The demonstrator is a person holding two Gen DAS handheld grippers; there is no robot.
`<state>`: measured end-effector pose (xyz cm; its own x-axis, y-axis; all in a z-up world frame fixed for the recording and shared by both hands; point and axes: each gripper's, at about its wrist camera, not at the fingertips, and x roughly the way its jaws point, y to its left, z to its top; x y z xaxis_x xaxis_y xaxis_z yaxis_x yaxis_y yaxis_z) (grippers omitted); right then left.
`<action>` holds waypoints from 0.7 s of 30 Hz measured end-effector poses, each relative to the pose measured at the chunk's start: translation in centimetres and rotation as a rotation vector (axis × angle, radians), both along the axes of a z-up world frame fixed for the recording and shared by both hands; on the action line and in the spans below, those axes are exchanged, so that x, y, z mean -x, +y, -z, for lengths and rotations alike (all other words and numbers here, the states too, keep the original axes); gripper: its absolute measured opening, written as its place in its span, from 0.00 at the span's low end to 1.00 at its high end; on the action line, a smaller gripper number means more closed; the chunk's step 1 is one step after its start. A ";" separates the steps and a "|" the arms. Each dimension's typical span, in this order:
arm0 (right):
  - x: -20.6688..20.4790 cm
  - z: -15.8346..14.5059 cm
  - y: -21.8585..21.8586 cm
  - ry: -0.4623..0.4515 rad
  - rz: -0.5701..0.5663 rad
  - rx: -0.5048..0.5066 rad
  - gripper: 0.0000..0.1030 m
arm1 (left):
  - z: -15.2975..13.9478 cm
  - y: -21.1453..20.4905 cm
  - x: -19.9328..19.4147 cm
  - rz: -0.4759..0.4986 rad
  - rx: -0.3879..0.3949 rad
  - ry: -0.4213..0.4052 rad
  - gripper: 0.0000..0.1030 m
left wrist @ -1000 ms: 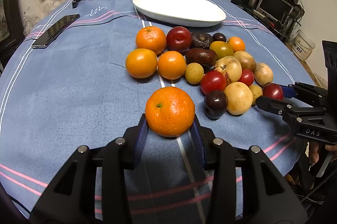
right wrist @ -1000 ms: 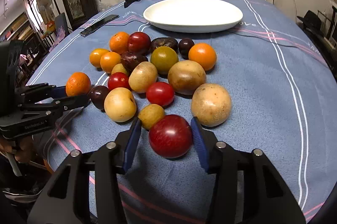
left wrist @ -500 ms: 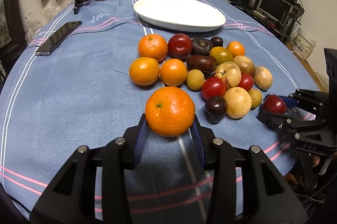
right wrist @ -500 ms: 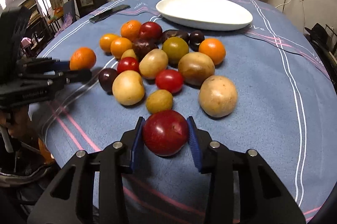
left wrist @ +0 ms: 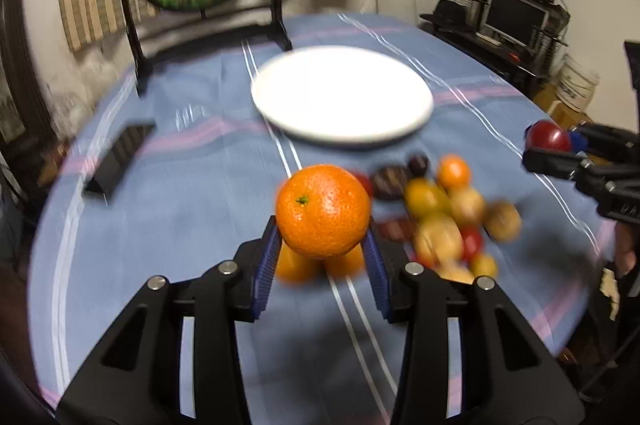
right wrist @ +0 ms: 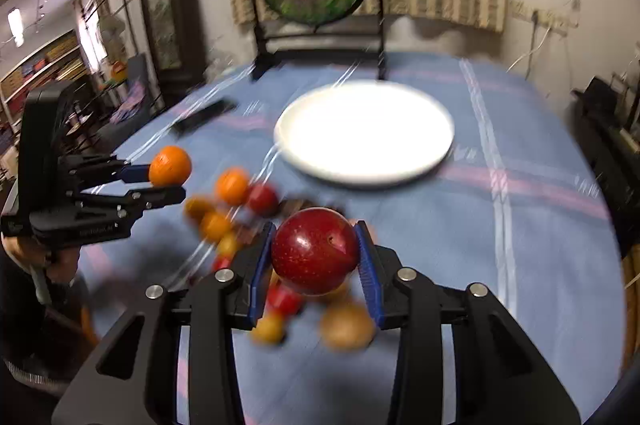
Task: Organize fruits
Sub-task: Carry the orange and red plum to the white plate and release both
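Left wrist view: the left claw [left wrist: 322,257] is clamped narrow on an orange [left wrist: 322,211], held above the bench [left wrist: 180,209]. At 12 o'clock lies a white plate [left wrist: 342,95]; the loose fruit pile [left wrist: 448,213] sits at 2 o'clock. Right wrist view: the right claw [right wrist: 316,267] pinches a red plum [right wrist: 315,249] above the pile, with the plate at 12 o'clock.

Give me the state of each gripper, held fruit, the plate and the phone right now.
Left gripper: shut on the orange, off the cloth.
Right gripper: shut on the red fruit, off the cloth.
Plate: upright, nothing on it.
Fruit pile: loose on the cloth, short of the plate.
Phone: flat on the cloth, screen dark.
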<state>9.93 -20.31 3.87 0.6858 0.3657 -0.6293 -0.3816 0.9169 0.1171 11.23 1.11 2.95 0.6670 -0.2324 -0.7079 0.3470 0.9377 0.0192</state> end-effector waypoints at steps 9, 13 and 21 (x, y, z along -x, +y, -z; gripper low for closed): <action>-12.6 3.6 0.6 0.110 0.118 0.044 0.38 | 1.6 -2.3 -12.8 -0.018 0.003 0.083 0.40; -16.0 5.7 0.7 0.204 0.157 0.028 0.38 | 3.8 -3.0 -15.7 -0.026 0.004 0.133 0.40; -16.6 6.8 -1.0 0.175 0.155 -0.101 0.66 | 3.5 -2.6 -16.9 -0.060 0.057 0.048 0.68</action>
